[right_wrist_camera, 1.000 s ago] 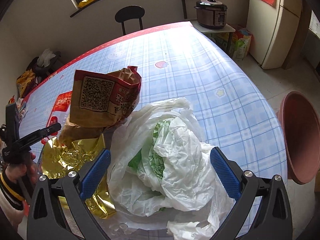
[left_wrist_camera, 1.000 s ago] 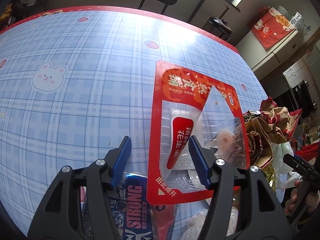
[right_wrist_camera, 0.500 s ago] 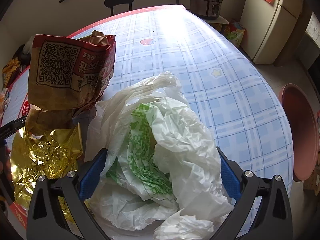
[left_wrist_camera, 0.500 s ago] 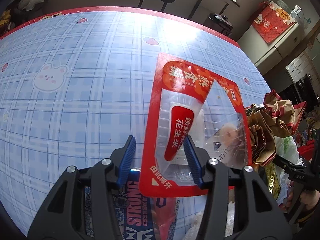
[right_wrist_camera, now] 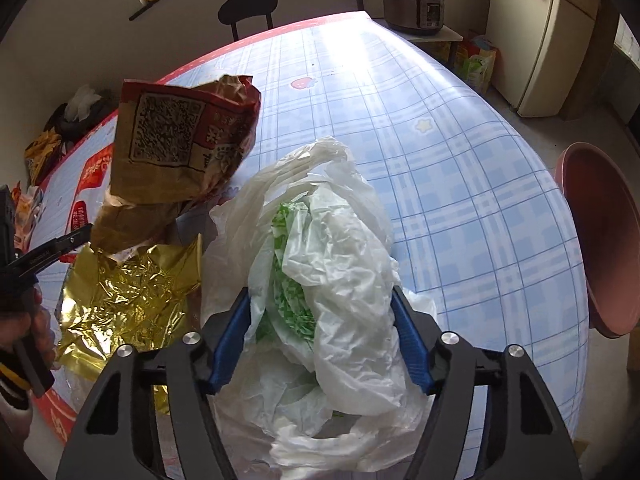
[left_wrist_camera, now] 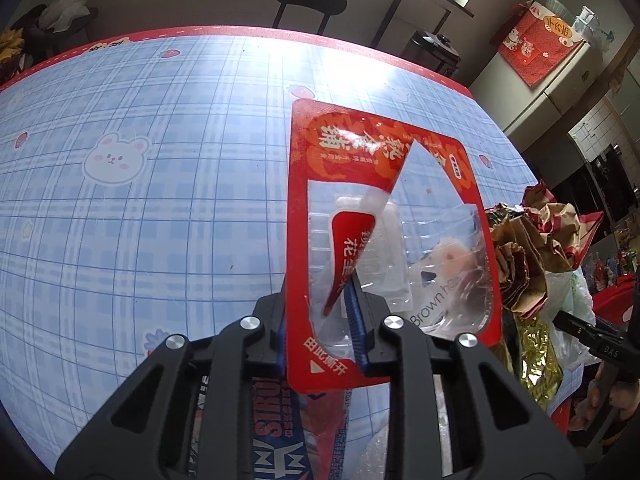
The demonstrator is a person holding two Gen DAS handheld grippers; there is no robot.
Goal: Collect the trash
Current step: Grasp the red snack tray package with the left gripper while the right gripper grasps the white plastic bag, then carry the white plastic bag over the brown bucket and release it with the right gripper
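Left wrist: left tongs [left_wrist_camera: 320, 320] angled down, just clamped on red wrapper [left_wrist_camera: 384, 216] — right tongs [right_wrist_camera: 320, 336] squeezing white bag [right_wrist_camera: 332, 264].

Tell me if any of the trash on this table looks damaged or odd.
The red snack packet pinched in the left gripper is torn: its clear window film is ripped open and curled back. Beside the white plastic bag, the brown paper bag is crushed and the gold foil crumpled.

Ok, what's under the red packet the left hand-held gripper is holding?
Under the red packet: blue checked tablecloth shows through its clear window, and a blue "STRONG" wrapper lies below its near edge. The rest is covered.
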